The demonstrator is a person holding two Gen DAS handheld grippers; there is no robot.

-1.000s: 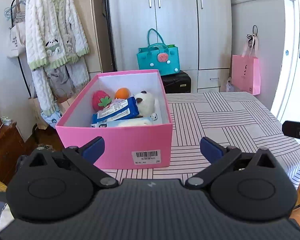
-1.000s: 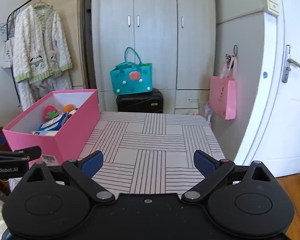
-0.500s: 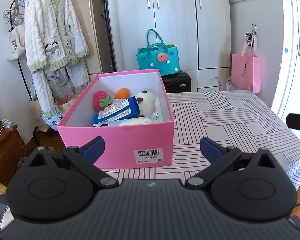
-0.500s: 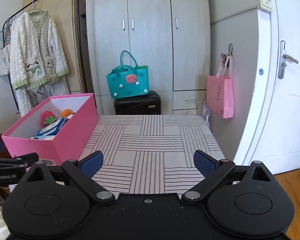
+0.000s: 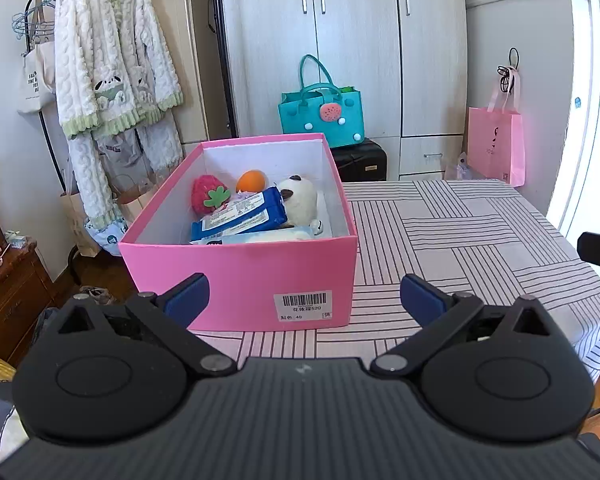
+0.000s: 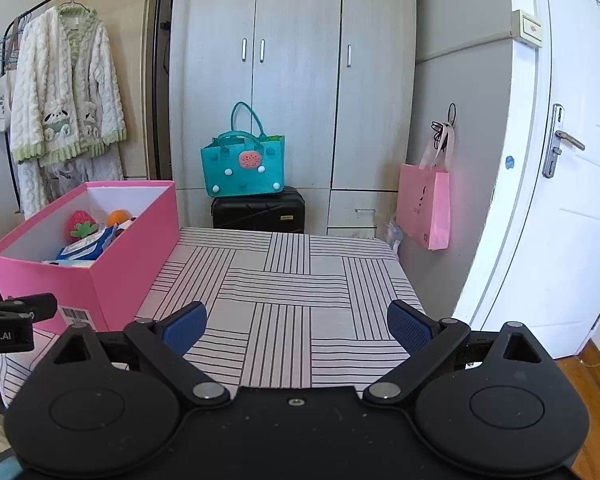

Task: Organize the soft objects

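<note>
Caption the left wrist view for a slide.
Open left tool facing a pink box holding a strawberry plush, orange ball and blue packet.

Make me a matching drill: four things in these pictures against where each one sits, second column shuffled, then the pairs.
Things:
1. strawberry plush
2. teal tote bag
3. pink paper bag
4. barcode label

Places:
A. on top of the black suitcase
B. on the outside front wall of the pink box
C. hanging from a hook on the grey wall
D. inside the pink box, toward its back

Pairs: 1-D, 2-A, 3-C, 4-B
</note>
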